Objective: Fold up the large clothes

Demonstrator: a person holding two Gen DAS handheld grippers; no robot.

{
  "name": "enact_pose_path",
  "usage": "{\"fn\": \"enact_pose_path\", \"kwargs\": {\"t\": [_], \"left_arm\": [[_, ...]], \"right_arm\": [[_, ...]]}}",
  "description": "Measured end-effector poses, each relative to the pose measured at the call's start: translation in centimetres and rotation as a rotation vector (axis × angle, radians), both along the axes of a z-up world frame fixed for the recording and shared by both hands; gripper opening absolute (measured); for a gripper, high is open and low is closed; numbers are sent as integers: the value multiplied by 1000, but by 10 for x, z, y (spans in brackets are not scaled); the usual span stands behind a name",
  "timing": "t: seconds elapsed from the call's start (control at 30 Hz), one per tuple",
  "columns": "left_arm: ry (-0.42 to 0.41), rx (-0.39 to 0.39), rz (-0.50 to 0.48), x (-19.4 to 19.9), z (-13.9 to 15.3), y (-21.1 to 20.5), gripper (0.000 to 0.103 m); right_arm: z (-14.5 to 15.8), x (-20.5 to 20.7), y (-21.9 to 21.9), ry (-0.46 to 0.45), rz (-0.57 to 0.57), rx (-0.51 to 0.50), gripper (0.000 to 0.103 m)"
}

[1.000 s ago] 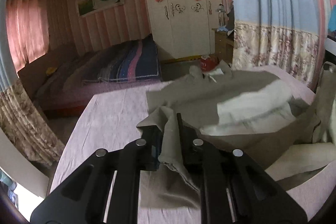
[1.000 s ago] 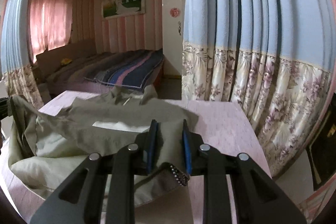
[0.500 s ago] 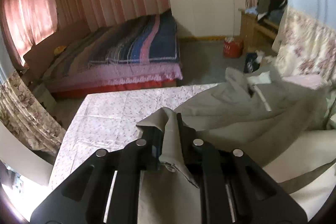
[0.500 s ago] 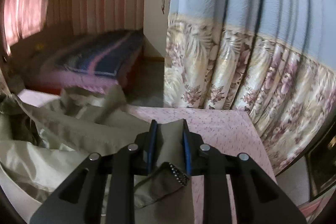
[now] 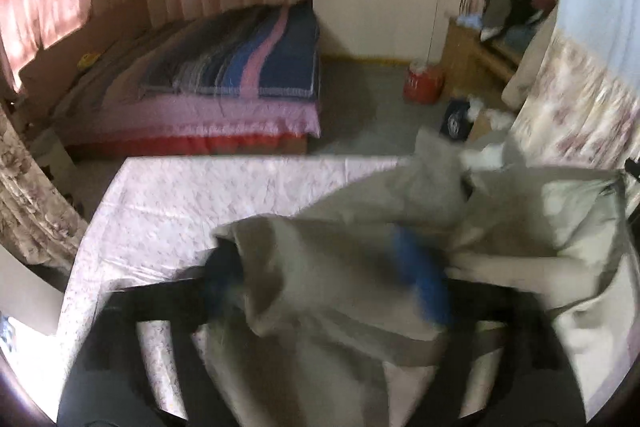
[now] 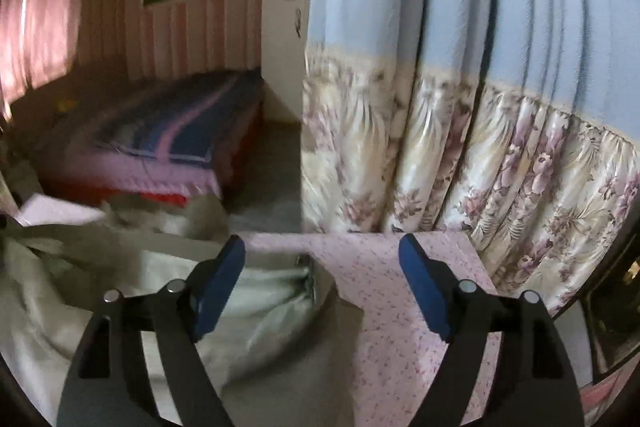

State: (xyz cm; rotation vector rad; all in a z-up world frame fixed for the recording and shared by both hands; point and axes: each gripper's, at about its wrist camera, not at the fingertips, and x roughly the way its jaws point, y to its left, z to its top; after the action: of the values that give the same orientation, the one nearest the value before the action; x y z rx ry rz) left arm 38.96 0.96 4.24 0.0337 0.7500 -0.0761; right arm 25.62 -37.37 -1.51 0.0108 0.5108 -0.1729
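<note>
Now both claws are letting go, and what matters for the next move is how the garment (image 5: 352, 255) lies against each of them. It is a large pale khaki piece, spread in loose folds over the pink flowered cloth of the counter (image 5: 192, 203), with a bulkier heap bunched toward the far edge.

Seen from the left wrist, the left claw (image 5: 320, 267) has its jaws opening wide. A released flap of the garment is draped between them and over the near finger; no pad presses on it that I can see, though the picture is blurred by motion. The main body of cloth runs away from this claw to the right and forward.

From the right wrist, the right claw (image 6: 322, 279) is also opening, with nothing pinched between its blue pads (image 6: 424, 291). An edge of the garment (image 6: 272, 291) with a row of small metal fasteners lies on the counter just ahead of and below the gap, nearer the left finger. The rest lies to the left of this claw; to its right is bare counter (image 6: 404, 267), then the flowered curtain (image 6: 500, 155).

So the garment's length seems to run side to side between the two claws, each at one end. A next fold would probably call for fresh grips on those near edges.
</note>
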Motion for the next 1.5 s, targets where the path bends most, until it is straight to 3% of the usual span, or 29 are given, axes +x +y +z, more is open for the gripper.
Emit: {"fn": "enact_pose_path", "kwargs": {"t": [0.07,0.17,0.33,0.43,0.5,0.7,0.87,1.17,1.27,1.37,1.5], "left_arm": [[-83,43,-1,-23,22,3,100],[-93,66,-40,-56,29,2,100],[-56,143,-110,-102,-7,-18,100],[-8,122,-102,-100,-29,-26,100],[35,61,-87,-89,-40,-23,100],[133,7,-135,-54,-56,-29,100],[174,23,-130,-13,-65,-45,100],[159,25,81,73,-79,-19,100],[122,111,164,96,-85,-10,100],[134,192,220,116,-102,-1,100],[161,168,250,126,-113,16,100]], "right_arm": [[9,-20,5,-9,44,21,80],[8,-45,21,24,103,4,80],[-15,-65,47,99,182,-24,80],[-31,-61,54,143,186,-27,80],[-42,-54,58,182,198,0,80],[-60,-17,78,254,224,4,80],[-82,37,90,396,218,22,80],[-88,118,58,375,94,82,80],[-95,138,42,381,38,129,80],[-106,152,33,398,-19,94,80],[-117,155,17,405,-75,117,79]]}}
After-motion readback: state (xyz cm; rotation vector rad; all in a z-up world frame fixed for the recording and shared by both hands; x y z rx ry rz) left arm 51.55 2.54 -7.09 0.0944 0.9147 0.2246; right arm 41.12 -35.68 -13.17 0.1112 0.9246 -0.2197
